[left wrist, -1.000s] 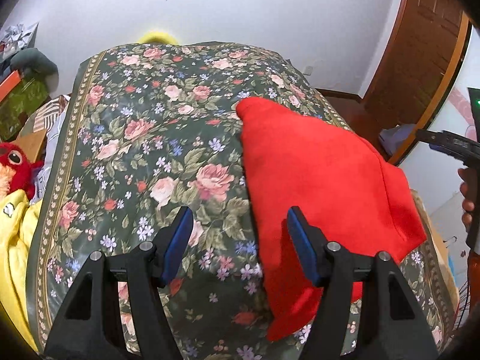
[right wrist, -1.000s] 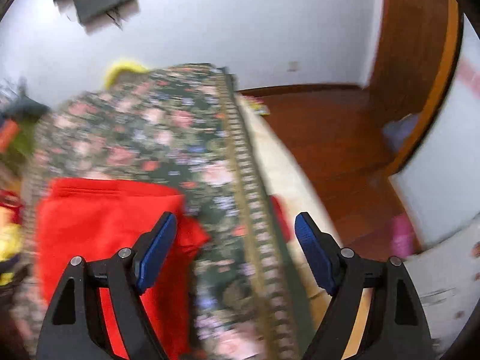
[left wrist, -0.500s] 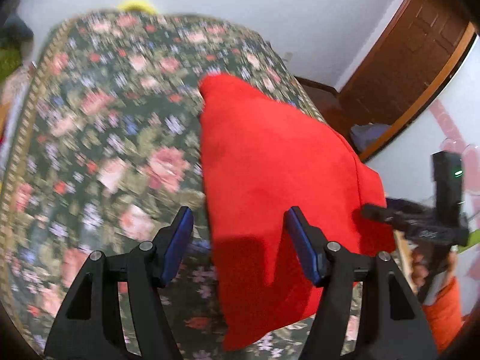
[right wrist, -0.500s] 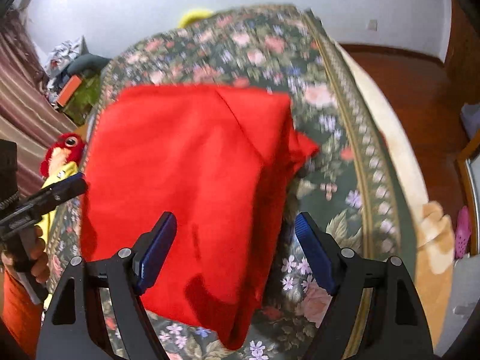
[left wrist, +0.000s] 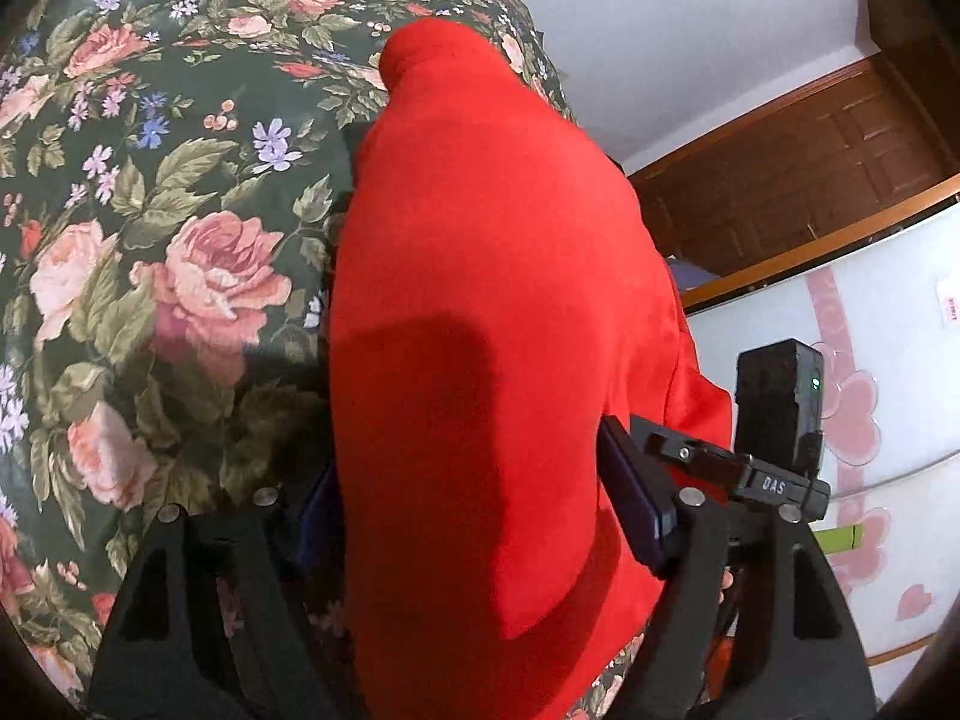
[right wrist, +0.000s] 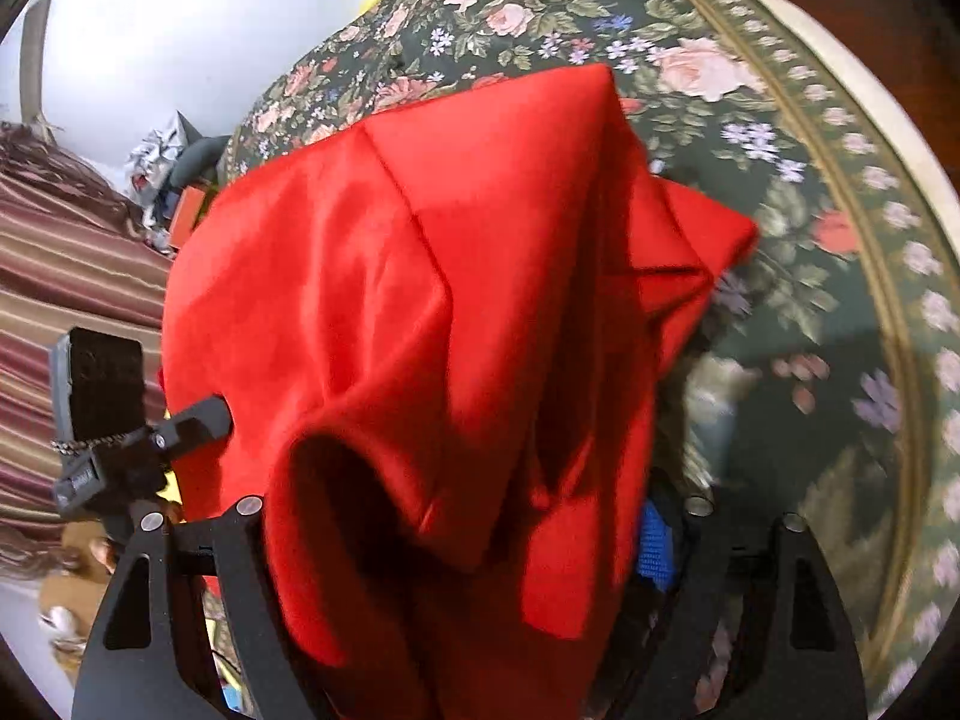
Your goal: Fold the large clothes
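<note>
A red garment [left wrist: 492, 324] lies on a bed covered with a dark green floral bedspread [left wrist: 150, 192]. In the left wrist view the garment fills the centre of the frame as a long, smooth, folded shape. Its long axis runs from the bottom centre up to a narrow rounded end at the upper centre. In the right wrist view the same garment [right wrist: 420, 300] spreads wider, with creases and a pointed flap sticking out toward the right of the frame.

The left gripper [left wrist: 474, 516] has its fingers [left wrist: 630, 498] on either side of the near end of the garment. The jaws are opening, the cloth sits between them, and the pads do not appear to press it. The right gripper [right wrist: 456, 540] likewise straddles the near edge of the garment, where a tunnel-like opening in the fabric faces the camera. Its jaws are also opening, wide apart, with cloth between them; its left finger is hidden behind the fabric.

Compared with a second ago, both grippers have dropped closer and tilted downward toward the garment. The garment now fills much more of each frame, and less of the room's wall and wooden door [left wrist: 840, 162] shows. Each view also shows the other gripper at the frame's edge.
</note>
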The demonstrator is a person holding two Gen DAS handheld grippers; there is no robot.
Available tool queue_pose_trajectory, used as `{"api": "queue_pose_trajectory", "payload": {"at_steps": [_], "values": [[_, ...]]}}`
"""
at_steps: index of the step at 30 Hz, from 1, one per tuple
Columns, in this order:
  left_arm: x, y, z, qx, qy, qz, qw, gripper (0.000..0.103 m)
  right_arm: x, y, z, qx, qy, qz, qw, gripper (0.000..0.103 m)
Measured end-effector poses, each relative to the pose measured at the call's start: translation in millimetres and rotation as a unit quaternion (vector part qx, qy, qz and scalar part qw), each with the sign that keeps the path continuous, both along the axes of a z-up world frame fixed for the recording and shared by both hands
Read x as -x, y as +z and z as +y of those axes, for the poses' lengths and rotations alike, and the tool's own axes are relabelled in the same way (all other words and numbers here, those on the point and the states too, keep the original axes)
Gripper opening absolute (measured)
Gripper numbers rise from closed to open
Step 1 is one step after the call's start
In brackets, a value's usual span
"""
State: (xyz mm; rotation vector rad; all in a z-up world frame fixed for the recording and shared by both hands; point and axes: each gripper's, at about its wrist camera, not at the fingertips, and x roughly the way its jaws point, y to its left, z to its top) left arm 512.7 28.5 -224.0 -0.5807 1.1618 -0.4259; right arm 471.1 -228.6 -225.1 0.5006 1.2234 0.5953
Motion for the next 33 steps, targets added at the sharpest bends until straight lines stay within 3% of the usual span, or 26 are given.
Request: {"api": "queue_pose_trajectory", "payload": {"at_steps": [5, 12, 15, 23, 28, 33], "values": [[-4.3, -3.0, 0.7, 0.012, 0.013, 0.002, 0.9998, 0.073, 2.1, 2.4, 5.1, -0.006, -0.006, 0.001, 1.0, 0.077], [8.8, 16.2, -2.8, -0.026, 0.006, -0.043, 0.9987, 0.046, 15.1, 28.9, 24.9, 0.033, 0.016, -0.038, 0.999, 0.038], [16.7, 33.1, -2.3, -0.049, 0.008, -0.06, 0.997, 0.04, 19.0, 44.6, 40.4, 0.046, 0.028, -0.055, 0.997, 0.029], [53.7, 95.8, 31.4, -0.071, 0.029, -0.119, 0.99, 0.037, 29.4, 94.0, 94.0, 0.041, 0.056, -0.094, 0.993, 0.026], [74.4, 140.2, 77.6, -0.076, 0.049, -0.154, 0.9839, 0.037, 35.5, 132.3, 135.7, 0.027, 0.074, -0.128, 0.989, 0.026], [85.9, 156.6, 136.1, -0.063, 0.083, -0.161, 0.9815, 0.037, 36.8, 151.9, 190.0, 0.029, 0.101, -0.151, 0.983, 0.026]]}}
